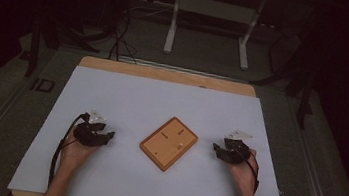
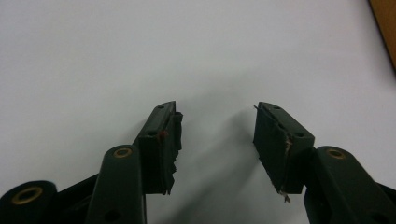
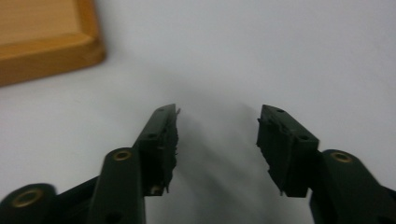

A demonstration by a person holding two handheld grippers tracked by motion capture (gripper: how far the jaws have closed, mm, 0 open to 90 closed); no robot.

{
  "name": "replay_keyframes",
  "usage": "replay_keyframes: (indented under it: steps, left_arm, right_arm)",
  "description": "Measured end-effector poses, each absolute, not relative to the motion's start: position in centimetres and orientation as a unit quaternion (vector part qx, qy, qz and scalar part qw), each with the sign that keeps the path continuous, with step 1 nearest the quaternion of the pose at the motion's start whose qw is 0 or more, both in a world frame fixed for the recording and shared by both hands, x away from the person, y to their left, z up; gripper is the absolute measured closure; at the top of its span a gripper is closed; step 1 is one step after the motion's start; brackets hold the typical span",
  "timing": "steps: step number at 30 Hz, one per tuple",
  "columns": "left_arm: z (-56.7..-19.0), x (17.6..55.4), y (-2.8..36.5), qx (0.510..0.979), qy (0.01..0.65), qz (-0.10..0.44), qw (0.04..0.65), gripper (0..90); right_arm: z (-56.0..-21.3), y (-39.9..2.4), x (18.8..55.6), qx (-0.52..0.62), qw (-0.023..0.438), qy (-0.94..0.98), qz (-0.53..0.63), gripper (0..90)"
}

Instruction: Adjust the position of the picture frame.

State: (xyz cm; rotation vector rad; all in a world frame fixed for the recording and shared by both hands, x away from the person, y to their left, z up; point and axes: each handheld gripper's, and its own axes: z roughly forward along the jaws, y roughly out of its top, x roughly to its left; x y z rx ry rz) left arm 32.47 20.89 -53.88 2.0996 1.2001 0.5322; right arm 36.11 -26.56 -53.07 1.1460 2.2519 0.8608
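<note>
- One wooden tray (image 1: 168, 143) lies near the middle of the white table cover (image 1: 127, 97), turned at a slant so one corner points toward the near edge; it is a shallow board with a raised rim.
- Three small marks or pieces show on the tray's inner face in the high view, too small to tell what they are.
- Two grippers are on the table, one at each side of the tray and both apart from it.
- The left gripper (image 1: 109, 134) rests low on the cover to the left of the tray, its tips pointing right toward it. The left hand (image 1: 75, 149) grips it from the near side, forearm running in from the near edge.
- Its jaws stand wide apart with bare white cover between them; nothing is held.
- The right gripper (image 1: 216, 147) sits low to the right of the tray, tips pointing left toward it, with the right hand (image 1: 244, 172) behind it.
- Its jaws are likewise spread, nothing between them; in the right gripper view the tray's corner lies at the far left.
</note>
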Motion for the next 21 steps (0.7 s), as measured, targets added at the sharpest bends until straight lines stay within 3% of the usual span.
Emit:
replay_keyframes:
  steps: [5, 21]
  left_arm:
    - [-53.7, 32.3, 21.5, 0.785, 0.475, 0.169, 0.359, 46.8]
    - [-53.0, 31.6, 21.3, 0.775, 0.466, 0.184, 0.386, 47.8]
  right_arm:
    - [-52.7, -25.8, 35.8, 0.405, 0.228, 0.825, 0.321, 53.2]
    - [-51.6, -24.8, 35.0, 0.389, 0.192, 0.827, 0.357, 61.4]
